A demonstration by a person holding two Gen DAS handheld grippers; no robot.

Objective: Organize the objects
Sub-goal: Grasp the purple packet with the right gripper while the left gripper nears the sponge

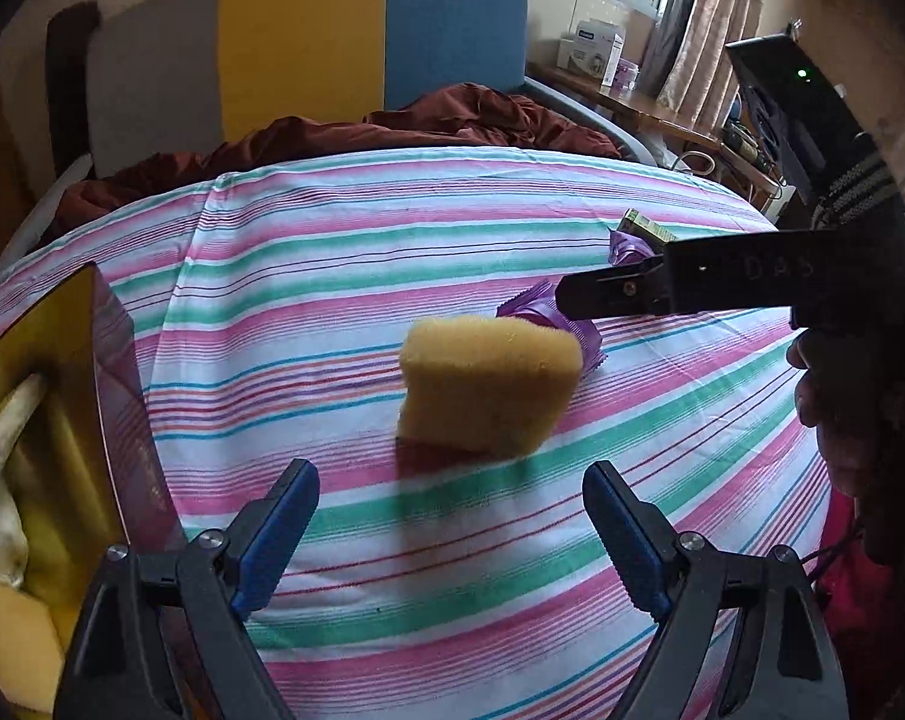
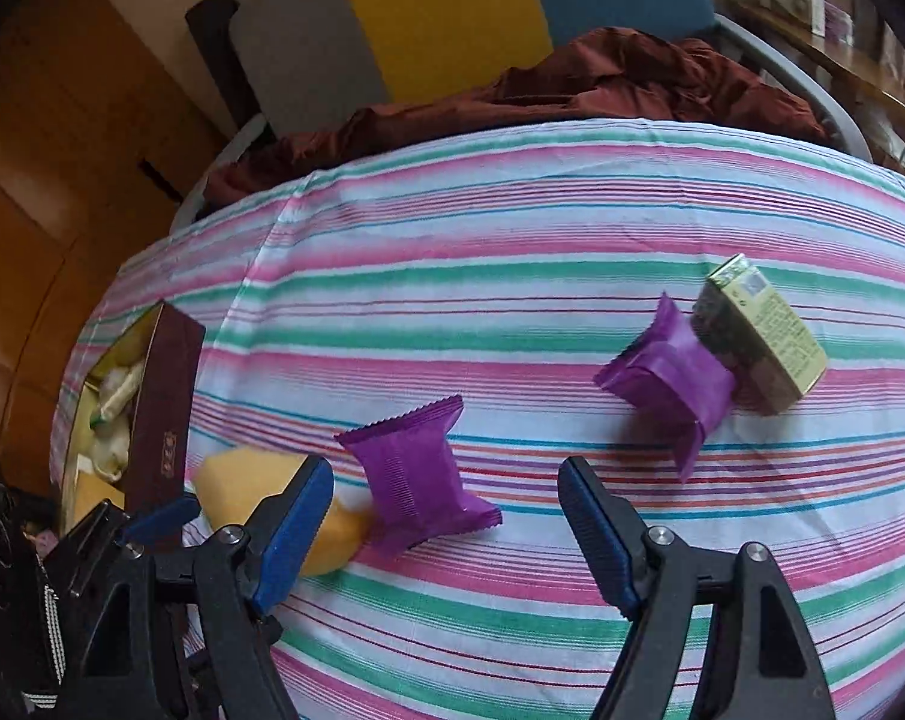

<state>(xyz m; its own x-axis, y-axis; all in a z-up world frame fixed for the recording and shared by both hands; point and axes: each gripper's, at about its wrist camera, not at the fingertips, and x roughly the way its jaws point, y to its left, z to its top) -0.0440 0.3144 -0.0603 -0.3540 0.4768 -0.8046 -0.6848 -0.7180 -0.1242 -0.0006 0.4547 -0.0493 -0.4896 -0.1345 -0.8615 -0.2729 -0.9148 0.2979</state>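
While both jaws gape empty, the left gripper point(image 1: 452, 516) faces the yellow foam sponge point(image 1: 488, 384) at twelve o'clock; right gripper point(image 2: 446, 510) nears the purple foil packet point(image 2: 419, 474). Next, probably: close, carry to the maroon cardboard box point(image 2: 164, 414) at nine.

- The left black two-finger gripper with blue ribbed pads point(image 1: 451, 534) has its jaws spread wide and nothing between them; both fingers angle inward toward the tips and point forward, low over the surface.
- The right black two-finger gripper with blue ribbed pads point(image 2: 446, 531) is likewise spread wide and grips nothing.
- In the left wrist view, the right gripper reaches in from the right edge as a long black body, roughly level, its tip pointing left.
- The person's bare right hand point(image 1: 824, 396) wraps the handle at that same edge.
- In the right wrist view, the left gripper's blue-tipped fingers point(image 2: 158, 519) show at lower left.
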